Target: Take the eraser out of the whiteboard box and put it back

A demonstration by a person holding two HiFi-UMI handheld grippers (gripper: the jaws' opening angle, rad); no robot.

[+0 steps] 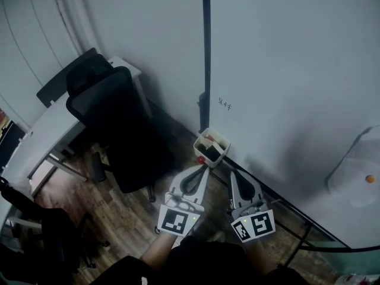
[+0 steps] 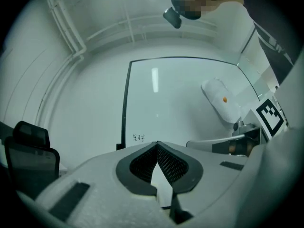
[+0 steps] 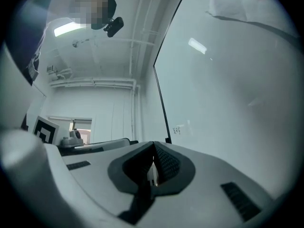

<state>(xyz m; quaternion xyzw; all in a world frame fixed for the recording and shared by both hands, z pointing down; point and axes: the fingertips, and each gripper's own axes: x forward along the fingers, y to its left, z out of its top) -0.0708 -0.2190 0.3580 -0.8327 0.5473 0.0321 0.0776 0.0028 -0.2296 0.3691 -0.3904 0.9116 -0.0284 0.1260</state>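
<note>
The left claw [image 1: 200, 170] is sitting clenched and empty in the head view, and beside it the right claw [image 1: 233, 174] is doing the same, both aiming at the whiteboard [image 1: 285, 70]. Just beyond their tips the whiteboard box [image 1: 211, 152] is hanging at the board's lower left corner. Something dark is lying inside it, too small for us to tell whether it is the eraser. An office chair [image 1: 113, 123] is standing left of the board's left edge.

In the left gripper view we are seeing the left claw [image 2: 156, 144] with its jaws pressed together and nothing between them. Small handwriting [image 2: 138, 137] is showing near the board's left edge.

In the right gripper view the right claw [image 3: 153, 145] is likewise closing tip to tip on nothing, pointing along the board beside that same edge.
</note>
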